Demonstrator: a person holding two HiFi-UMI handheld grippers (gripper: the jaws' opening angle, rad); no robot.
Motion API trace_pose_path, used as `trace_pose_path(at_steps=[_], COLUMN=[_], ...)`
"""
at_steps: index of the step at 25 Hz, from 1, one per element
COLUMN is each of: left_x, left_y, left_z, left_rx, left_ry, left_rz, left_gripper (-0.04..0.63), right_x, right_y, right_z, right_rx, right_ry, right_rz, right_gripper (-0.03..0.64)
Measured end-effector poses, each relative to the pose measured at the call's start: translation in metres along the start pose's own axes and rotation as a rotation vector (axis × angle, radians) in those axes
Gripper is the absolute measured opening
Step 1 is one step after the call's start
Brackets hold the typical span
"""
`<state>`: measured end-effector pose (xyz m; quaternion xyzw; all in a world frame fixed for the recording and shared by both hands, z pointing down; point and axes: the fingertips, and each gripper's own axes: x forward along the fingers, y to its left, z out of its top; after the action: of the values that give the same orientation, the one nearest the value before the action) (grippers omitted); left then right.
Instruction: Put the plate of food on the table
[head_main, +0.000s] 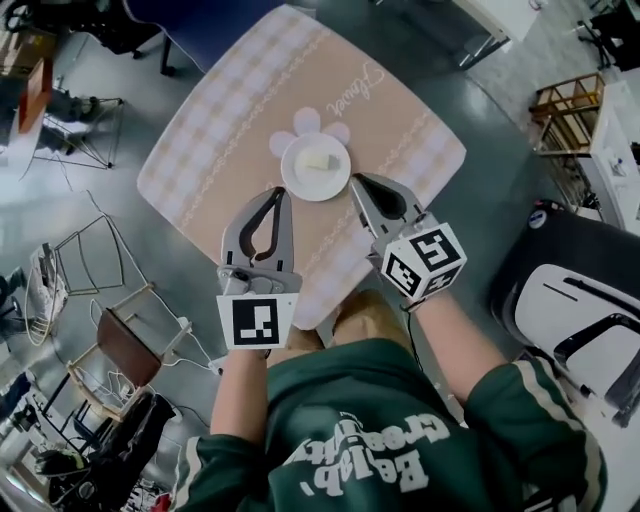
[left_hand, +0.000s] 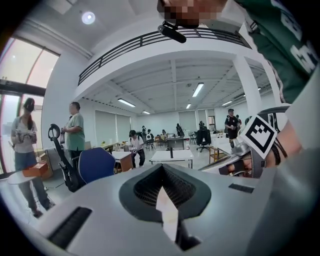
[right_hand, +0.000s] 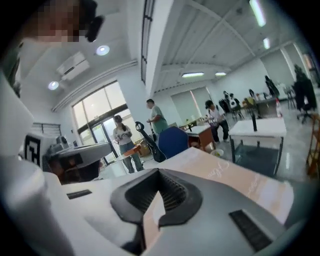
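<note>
Now I see the plate with food on the table; my left gripper and right gripper are both closed and empty, near its rim.

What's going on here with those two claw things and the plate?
A person holds a gripper in each hand over a cloth-covered table. The plate of food sits on it, on a flower-shaped mat. The left gripper and right gripper are both shut and empty, the right one's tip close beside the plate's rim.
</note>
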<state>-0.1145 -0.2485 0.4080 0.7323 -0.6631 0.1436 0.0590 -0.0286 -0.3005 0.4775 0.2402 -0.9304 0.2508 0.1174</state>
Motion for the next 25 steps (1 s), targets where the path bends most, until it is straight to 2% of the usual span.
trace_pose_path(at_steps=[4,7,10,14,18,22,25], left_x=[-0.013,-0.02,-0.027,-0.041,-0.057,-0.073,-0.081], left_y=[-0.007,-0.008,-0.009,-0.013,-0.019,-0.024,-0.025], left_z=[0.028,0.047,0.064,0.086,0.102,0.109,0.113], left_rx=[0.03,0.03,0.02,0.06,0.099,0.113,0.102], left_ry=[-0.016,-0.028,-0.042,-0.061,-0.079,-0.085,-0.087], left_rz=[-0.008,-0.001,0.008,-0.001,-0.012,-0.035,-0.032], left_gripper=[0.009,0.009,0.009,0.009,0.009,0.009,0.009], right_x=[-0.019,-0.035,-0.05,-0.066,-0.081,-0.094,-0.099], right_y=[0.03,0.05,0.064,0.083,0.105,0.127,0.138], right_z=[0.036,0.061,0.084,0.107,0.122,0.133,0.134], right_rx=[-0.256,-0.371,-0.425,-0.505,-0.594,-0.6,-0.689], right_ry=[-0.057,-0.103,-0.149,-0.195,-0.226,-0.273,-0.261], right_rz=[0.052,0.078,0.096,0.113,0.122,0.142,0.136], right_gripper=[0.014,0.014,0.014,0.014,0.014,0.014,0.014])
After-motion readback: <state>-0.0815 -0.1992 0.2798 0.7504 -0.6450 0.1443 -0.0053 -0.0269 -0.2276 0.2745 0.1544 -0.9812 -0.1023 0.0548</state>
